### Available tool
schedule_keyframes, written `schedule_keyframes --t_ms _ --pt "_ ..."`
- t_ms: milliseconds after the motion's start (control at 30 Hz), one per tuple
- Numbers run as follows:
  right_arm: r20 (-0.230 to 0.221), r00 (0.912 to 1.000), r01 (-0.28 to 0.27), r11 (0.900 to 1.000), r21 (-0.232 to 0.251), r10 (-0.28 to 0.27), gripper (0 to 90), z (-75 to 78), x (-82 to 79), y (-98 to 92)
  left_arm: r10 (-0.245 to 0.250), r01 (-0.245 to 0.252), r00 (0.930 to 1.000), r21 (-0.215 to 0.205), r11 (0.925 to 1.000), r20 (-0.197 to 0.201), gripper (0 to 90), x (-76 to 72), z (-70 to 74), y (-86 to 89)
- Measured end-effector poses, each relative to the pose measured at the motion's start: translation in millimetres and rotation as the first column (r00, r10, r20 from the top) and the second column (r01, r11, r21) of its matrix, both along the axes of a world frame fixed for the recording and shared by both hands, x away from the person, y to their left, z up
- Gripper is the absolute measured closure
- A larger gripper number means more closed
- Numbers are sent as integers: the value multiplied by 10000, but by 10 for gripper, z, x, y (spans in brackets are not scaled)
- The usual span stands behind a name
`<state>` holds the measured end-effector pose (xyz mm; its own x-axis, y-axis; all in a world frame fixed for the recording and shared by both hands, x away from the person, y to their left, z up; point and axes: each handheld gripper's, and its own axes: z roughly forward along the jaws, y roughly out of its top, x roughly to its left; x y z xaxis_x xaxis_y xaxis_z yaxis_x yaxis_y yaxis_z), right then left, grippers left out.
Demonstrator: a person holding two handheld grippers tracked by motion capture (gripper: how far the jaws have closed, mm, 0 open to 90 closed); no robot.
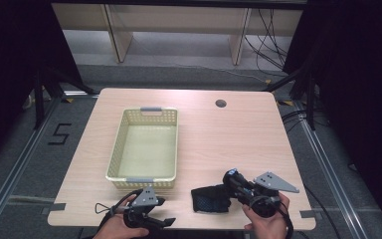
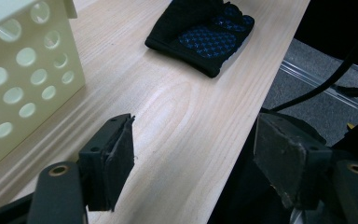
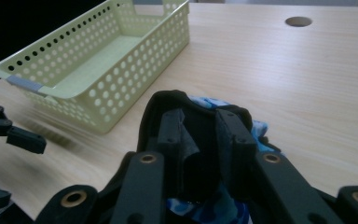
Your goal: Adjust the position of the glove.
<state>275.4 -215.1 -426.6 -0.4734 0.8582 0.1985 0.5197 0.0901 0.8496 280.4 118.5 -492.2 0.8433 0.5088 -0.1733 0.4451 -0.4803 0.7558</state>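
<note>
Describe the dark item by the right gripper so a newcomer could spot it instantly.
On the wooden table, look right of the pale yellow perforated basket, near the front edge. There lies a black glove with a blue-patterned patch, clamped by the right gripper; it is the only soft item there.

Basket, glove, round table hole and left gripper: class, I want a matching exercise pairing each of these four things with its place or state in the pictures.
Things:
1. basket
2. glove
3. round hole
4. left gripper

Places or states:
A. far part of the tabletop, right of the basket
B. jaws apart, holding nothing, at the near edge
C. black with blue, clamped in the right gripper
D. pale yellow, perforated, empty

Pairs: 1-D, 2-C, 3-A, 4-B
</note>
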Motion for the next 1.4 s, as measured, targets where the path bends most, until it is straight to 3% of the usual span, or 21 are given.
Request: schedule_keyframes --t_ms 33,67,100,133,200,267,300,400,467,500,533,567,600,800,833,933,1067,1100,1200,1333,1400 --pt "101 9998 -179 9994 -300 182 735 -13 12 28 13 -14 10000 -153 9999 -34 284 -4 -5 -2" --pt "-291 9996 -57 9999 -143 52 734 -19 -12 77 -20 20 10000 -60 10000 -3 285 1 -4 11" --pt "-13 9996 -295 9991 -289 294 734 -46 11 85 160 -162 9997 -100 9998 -174 285 -9 -7 11" --pt "-270 9989 -392 9990 -224 386 733 -67 0 159 -44 44 10000 29 10000 -23 286 8 1 29" --pt "-198 9977 -649 9977 -213 645 732 -77 9 177 211 -214 9996 -149 9997 -211 286 -1 -7 25" --pt "-489 9974 -545 9979 -361 527 731 -76 -26 236 15 -15 10000 91 10000 18 287 23 -4 42" --pt "-257 9977 -638 9958 -654 623 730 -95 -12 244 3 -3 10000 108 9999 17 288 25 -5 44" --pt "-569 9962 -682 9966 -464 656 729 -133 -24 305 164 -166 9996 -86 9998 -212 290 4 -14 25" --pt "-694 9954 -682 9974 -240 664 728 -170 -25 362 52 -52 10000 -28 10000 -60 295 7 -14 25" --pt "-660 9945 -855 9946 -586 816 726 -207 2 396 188 -189 9997 -80 9998 -185 297 -3 -19 19" --pt "-660 9945 -855 9946 -586 816 726 -207 2 396 92 -94 9999 -136 9999 -120 297 1 -20 16" --pt "-672 9948 -803 9950 -600 762 725 -239 14 426 25 -24 10000 132 9999 -27 296 12 -18 29" --pt "-620 9956 -764 9929 -908 709 724 -265 26 445 74 -75 9999 -36 10000 -91 297 5 -23 19" --pt "-1113 9915 -813 9889 -1243 675 715 -436 77 611 -38 38 10000 46 10000 -25 300 12 -25 21" --pt "-1000 9926 -817 9875 -1347 685 714 -467 91 633 -43 43 10000 48 10000 -31 299 11 -25 22" --pt "-1229 9893 -960 9846 -1458 782 706 -549 124 706 105 -107 9996 -81 9999 -280 300 -10 -31 10" --pt "-1528 9847 -1096 9799 -1668 841 692 -641 140 795 -76 76 9999 20 10000 -80 303 -3 -38 7" --pt "-1520 9840 -1163 9810 -1555 926 687 -664 149 806 69 -67 9997 61 10000 -240 304 -13 -40 5" --pt "-1537 9841 -1121 9822 -1509 887 669 -679 152 822 -108 108 9999 99 9999 -75 307 1 -47 9" --pt "-1635 9798 -1276 9893 -705 1148 590 -644 148 804 -119 121 9998 103 9999 -130 313 3 -56 11" --pt "-1319 9837 -1314 9895 -605 1226 590 -599 144 753 -96 99 9998 162 9998 -177 320 4 -62 15"
